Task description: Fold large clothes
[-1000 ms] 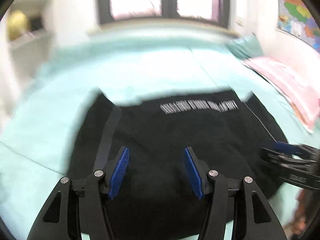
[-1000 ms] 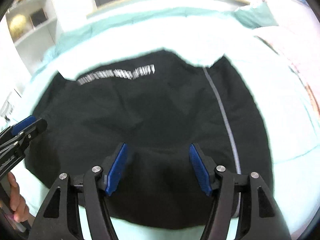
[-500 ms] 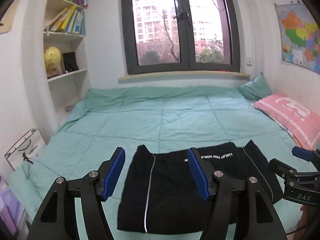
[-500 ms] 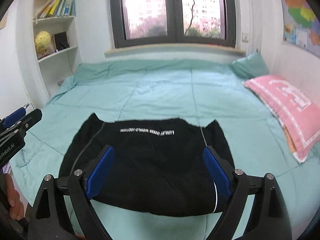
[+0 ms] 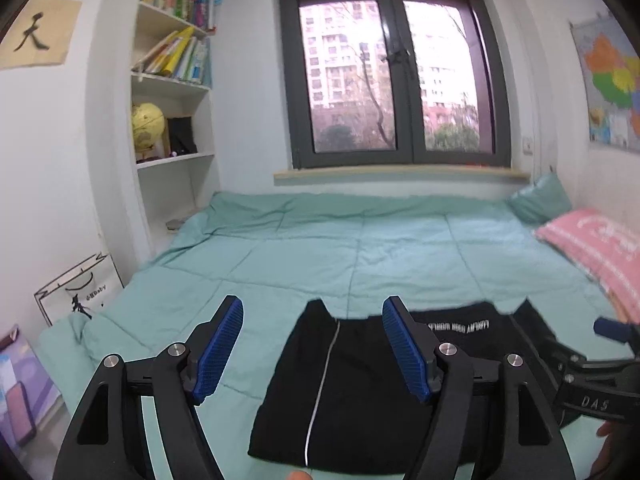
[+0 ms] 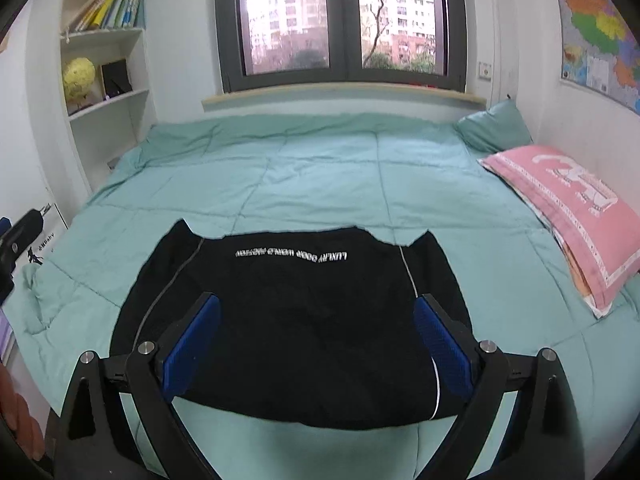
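A black garment (image 6: 296,320) with white lettering and thin white side stripes lies folded flat on the green bed (image 6: 320,176), near its front edge. It also shows in the left wrist view (image 5: 352,392), low and right of centre. My left gripper (image 5: 312,352) is open and empty, raised above and behind the garment's left side. My right gripper (image 6: 316,344) is wide open and empty, raised over the garment's near edge. The right gripper's body shows at the right edge of the left wrist view (image 5: 592,376).
A pink pillow (image 6: 568,208) and a green pillow (image 6: 496,128) lie at the bed's right side. White shelves with books and a yellow globe (image 5: 148,124) stand on the left. A white paper bag (image 5: 80,292) leans beside the bed. A window (image 5: 392,80) is behind.
Both grippers have pulled back and up from close over the garment. The views have widened from the cloth to the whole bed and room. The right jaws have opened wider.
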`<control>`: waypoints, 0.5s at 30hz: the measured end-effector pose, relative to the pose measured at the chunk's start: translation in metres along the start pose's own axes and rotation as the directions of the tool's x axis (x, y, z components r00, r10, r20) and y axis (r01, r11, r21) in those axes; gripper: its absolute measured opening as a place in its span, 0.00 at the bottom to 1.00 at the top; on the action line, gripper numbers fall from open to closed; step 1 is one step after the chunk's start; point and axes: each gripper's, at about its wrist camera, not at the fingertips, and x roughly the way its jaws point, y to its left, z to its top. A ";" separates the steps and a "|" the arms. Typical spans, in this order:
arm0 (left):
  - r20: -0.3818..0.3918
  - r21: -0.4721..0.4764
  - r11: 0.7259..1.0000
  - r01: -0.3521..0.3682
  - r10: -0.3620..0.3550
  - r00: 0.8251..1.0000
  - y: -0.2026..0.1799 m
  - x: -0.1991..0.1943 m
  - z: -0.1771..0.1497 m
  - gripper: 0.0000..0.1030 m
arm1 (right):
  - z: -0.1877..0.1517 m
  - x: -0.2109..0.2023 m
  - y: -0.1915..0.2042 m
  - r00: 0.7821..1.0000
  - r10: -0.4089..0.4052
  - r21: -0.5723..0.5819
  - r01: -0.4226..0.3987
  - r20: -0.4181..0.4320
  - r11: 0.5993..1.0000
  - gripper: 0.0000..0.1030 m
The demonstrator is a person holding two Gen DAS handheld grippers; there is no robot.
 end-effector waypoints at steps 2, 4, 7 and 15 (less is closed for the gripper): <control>-0.028 0.029 0.999 0.014 -0.013 1.000 -0.009 0.006 -0.006 0.72 | -0.004 0.006 0.000 1.000 -0.006 0.004 0.006 -0.015 1.000 0.95; -0.052 0.052 0.998 0.031 -0.029 0.998 -0.016 0.012 -0.011 0.72 | -0.008 0.011 -0.003 0.999 -0.015 0.007 0.015 -0.035 1.000 0.95; -0.075 0.082 0.996 0.033 -0.026 0.997 -0.025 0.018 -0.018 0.72 | -0.012 0.017 -0.008 0.998 -0.019 0.016 0.020 -0.057 1.000 0.95; -0.112 0.116 0.992 0.056 -0.043 0.993 -0.033 0.025 -0.024 0.72 | -0.016 0.023 -0.012 0.996 -0.017 0.012 0.018 -0.085 1.000 0.95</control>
